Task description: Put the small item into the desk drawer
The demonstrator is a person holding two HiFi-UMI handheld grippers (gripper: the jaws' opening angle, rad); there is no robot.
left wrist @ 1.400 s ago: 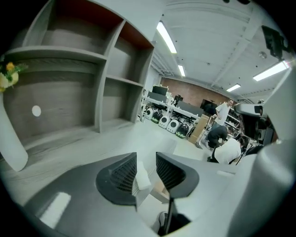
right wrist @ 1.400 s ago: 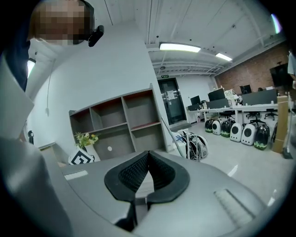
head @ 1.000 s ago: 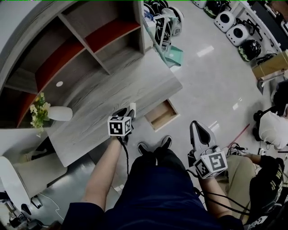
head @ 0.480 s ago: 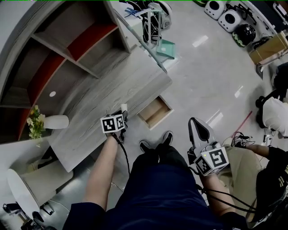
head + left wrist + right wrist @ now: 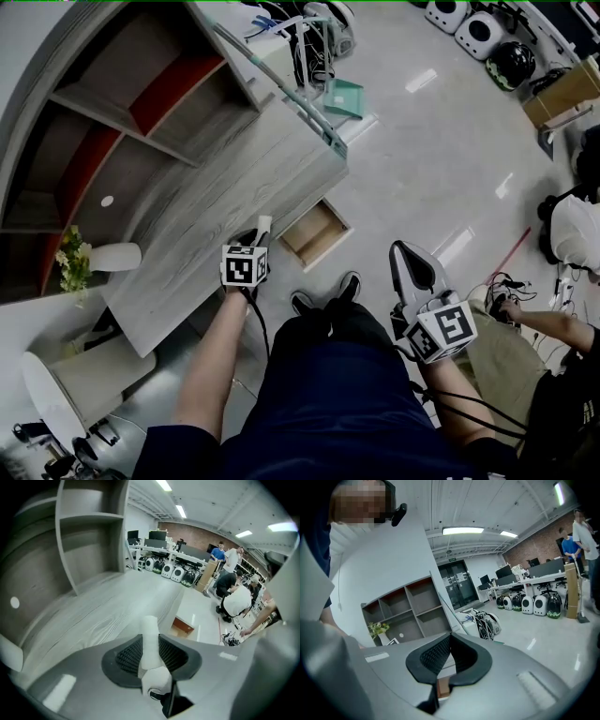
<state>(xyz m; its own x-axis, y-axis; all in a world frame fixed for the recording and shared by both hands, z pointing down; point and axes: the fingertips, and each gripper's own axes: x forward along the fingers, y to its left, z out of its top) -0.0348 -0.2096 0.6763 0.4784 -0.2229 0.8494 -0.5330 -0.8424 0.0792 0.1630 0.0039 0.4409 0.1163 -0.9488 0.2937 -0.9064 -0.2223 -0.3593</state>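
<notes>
White small cylinder (image 5: 151, 634) was gripped in the left gripper (image 5: 262, 227), whose jaws had just been closing on it, above the desk (image 5: 202, 230) beside the open drawer (image 5: 314, 232). The right gripper (image 5: 450, 637) was closed and empty.

Long ceiling lights (image 5: 180, 511) shine bright above the desk (image 5: 234, 216). The floor (image 5: 422, 169) right of the desk has white shiny spots. Both gripper views bend round, go dark at the corners, and look fuzzy up close.
</notes>
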